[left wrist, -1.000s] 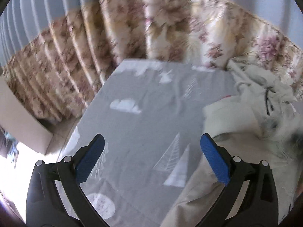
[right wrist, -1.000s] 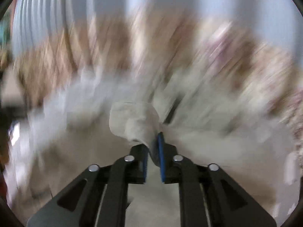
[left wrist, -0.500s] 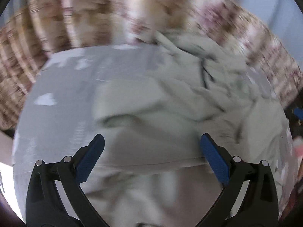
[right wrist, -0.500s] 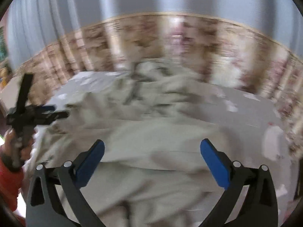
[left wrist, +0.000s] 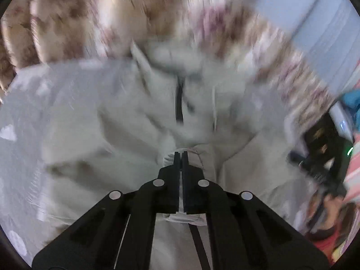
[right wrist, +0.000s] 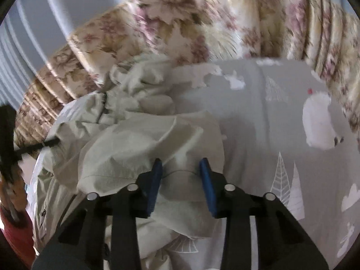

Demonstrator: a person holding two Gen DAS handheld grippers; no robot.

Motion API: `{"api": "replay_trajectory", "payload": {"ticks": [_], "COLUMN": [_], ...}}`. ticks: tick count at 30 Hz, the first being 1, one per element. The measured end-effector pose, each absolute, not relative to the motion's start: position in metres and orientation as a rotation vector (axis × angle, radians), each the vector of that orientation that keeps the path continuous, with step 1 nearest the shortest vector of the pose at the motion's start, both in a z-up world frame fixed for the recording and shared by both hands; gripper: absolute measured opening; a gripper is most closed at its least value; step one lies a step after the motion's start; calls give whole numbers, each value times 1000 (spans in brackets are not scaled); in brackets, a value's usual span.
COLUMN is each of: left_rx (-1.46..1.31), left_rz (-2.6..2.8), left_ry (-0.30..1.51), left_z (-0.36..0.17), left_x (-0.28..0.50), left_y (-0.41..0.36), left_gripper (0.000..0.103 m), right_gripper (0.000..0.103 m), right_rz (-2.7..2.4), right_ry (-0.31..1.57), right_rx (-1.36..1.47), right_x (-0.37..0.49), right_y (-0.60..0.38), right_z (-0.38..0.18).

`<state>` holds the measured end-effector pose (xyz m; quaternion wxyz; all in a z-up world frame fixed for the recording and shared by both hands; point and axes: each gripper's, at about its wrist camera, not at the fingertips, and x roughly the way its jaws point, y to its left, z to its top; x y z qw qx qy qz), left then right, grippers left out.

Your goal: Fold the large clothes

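A large pale beige jacket (left wrist: 126, 139) with a dark zip lies crumpled on a grey printed sheet (left wrist: 33, 103). My left gripper (left wrist: 181, 155) is shut on a bunched fold of the jacket near its middle. In the right wrist view the jacket (right wrist: 139, 139) lies heaped on the left. My right gripper (right wrist: 181, 166) is partly open, its blue pads (right wrist: 157, 175) either side of a hem edge of the jacket, not clamped. The other gripper shows at the right edge of the left wrist view (left wrist: 319, 157).
The grey sheet (right wrist: 281, 135) with white trees and animals covers the bed to the right. A floral curtain (right wrist: 180, 29) hangs behind the bed, with a pale blue wall (right wrist: 56, 6) above it. A sleeve in red (right wrist: 13, 231) shows at the left edge.
My left gripper has swung right over the jacket and shut on a fold. My right gripper let go of the cloth, opened wide, and has now narrowed around a hem.
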<state>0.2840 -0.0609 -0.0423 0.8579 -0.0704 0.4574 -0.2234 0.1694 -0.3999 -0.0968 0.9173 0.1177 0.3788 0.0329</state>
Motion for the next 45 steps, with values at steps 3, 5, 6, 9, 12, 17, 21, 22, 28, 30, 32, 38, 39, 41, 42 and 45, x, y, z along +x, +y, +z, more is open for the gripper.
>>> {"api": "replay_trajectory", "payload": {"ticks": [3,5,6,9,12,17,21,22,28,30,32,38,39,41,42,45], "left_rx": [-35,-50,-52,-60,-46,71,48,44,4,-36,-10,124,140,206,208,140], "left_rz": [-302,-257,-243,-259,-322,-352,-422,-443,-468,-454,-400,-226,-201,-115,-98,-82], "left_ry": [774,803,820,917,970,966,1046,1074,1010,866,715,831,893,963,955,866], "left_z": [-4,-8,-12,-41,-62,-79,-99,-106,-81,-35,7,-29,-51,-90,-94,-75], "left_x": [273,277,277,281,277,271,284,287,289,280,262,258,262,263,259,245], "left_y": [-17,10,17,20,-11,-76,-99,-104,-109,-86,-56,20,26,38,43,58], "left_gripper": [0,0,0,1,64,87,82,64,25,25,25,39,47,60,72,96], "right_gripper": [49,78,87,87,87,91,92,92,89,86,86,86,86,86,86,86], "right_rz": [47,3,-4,-16,-25,-130,-229,-233,-95,-92,-63,-43,-44,-54,-50,-32], "right_ry": [653,616,629,685,697,590,574,583,600,564,526,610,625,672,686,703], "right_rx": [120,110,123,201,218,83,24,39,275,256,222,27,9,-43,-61,-114], "right_x": [159,159,162,172,174,159,155,155,152,148,145,162,164,171,173,169], "right_y": [-380,-381,-384,-398,-402,-396,-403,-408,-438,-431,-418,-374,-370,-357,-352,-339], "right_z": [-68,-62,-63,-73,-79,-71,-69,-69,-76,-70,-59,-58,-61,-69,-71,-68]}}
